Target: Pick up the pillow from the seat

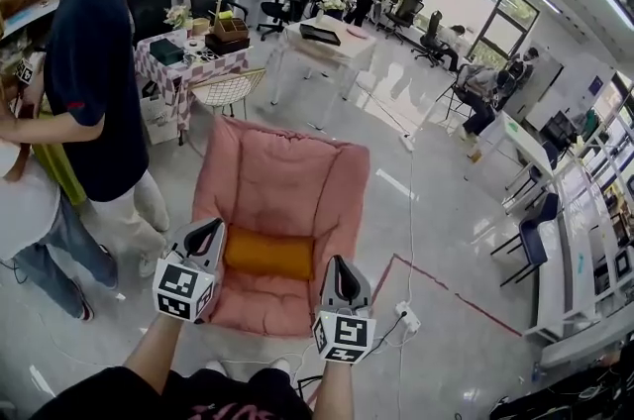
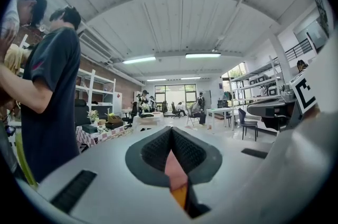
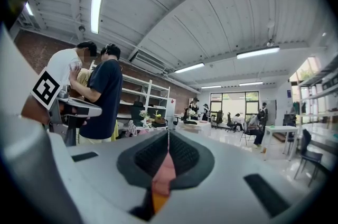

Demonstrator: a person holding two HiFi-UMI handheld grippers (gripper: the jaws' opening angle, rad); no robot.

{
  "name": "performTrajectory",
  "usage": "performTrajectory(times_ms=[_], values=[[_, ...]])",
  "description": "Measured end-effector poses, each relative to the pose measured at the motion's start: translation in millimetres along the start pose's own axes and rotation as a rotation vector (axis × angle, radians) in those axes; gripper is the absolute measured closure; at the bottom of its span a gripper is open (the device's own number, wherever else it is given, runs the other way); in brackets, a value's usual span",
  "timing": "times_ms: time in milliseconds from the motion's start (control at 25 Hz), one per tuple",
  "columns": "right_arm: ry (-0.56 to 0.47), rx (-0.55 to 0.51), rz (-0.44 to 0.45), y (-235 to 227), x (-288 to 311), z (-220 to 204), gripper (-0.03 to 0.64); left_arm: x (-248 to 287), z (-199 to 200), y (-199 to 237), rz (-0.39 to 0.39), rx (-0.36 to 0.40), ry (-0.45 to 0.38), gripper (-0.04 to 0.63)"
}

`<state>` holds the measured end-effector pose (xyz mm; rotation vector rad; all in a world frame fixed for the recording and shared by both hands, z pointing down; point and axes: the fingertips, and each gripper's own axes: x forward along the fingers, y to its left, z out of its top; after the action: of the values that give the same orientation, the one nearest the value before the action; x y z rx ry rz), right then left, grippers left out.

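An orange pillow lies across the seat of a pink padded chair on the floor. My left gripper hovers at the pillow's left end, jaws shut and empty. The right gripper hangs at the pillow's right end, also shut with nothing in it. In the left gripper view the shut jaws point level, and a sliver of the pink chair and the orange pillow shows below them. The right gripper view shows the same below its shut jaws: pink fabric and a bit of orange pillow.
Two people stand close at the left of the chair. Behind it are a wire chair, a checkered table and a white table. A power strip and its cable lie on the floor at the right.
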<state>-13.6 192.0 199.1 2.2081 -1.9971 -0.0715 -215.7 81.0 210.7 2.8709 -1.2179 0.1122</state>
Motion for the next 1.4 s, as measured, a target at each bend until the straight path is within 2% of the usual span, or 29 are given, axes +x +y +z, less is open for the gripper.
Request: performTrajectory(times_ms=[320, 600, 1080, 1400], values=[[0.007, -0.01, -0.009, -6, 8, 2, 0.597, 15, 3, -4, -0.024, 0.002, -0.008, 0.586], [0.013, 0.012, -0.006, -32, 26, -15, 0.597, 47, -14, -17, -0.029, 0.009, 0.028, 0.586], [0.074, 0.075, 0.081, -115, 106, -71, 0.597, 144, -43, -46, 0.036, 0.018, 0.124, 0.586], [0.102, 0.116, 0.149, -156, 146, -97, 0.597, 183, -54, -59, 0.106, 0.021, 0.18, 0.586]])
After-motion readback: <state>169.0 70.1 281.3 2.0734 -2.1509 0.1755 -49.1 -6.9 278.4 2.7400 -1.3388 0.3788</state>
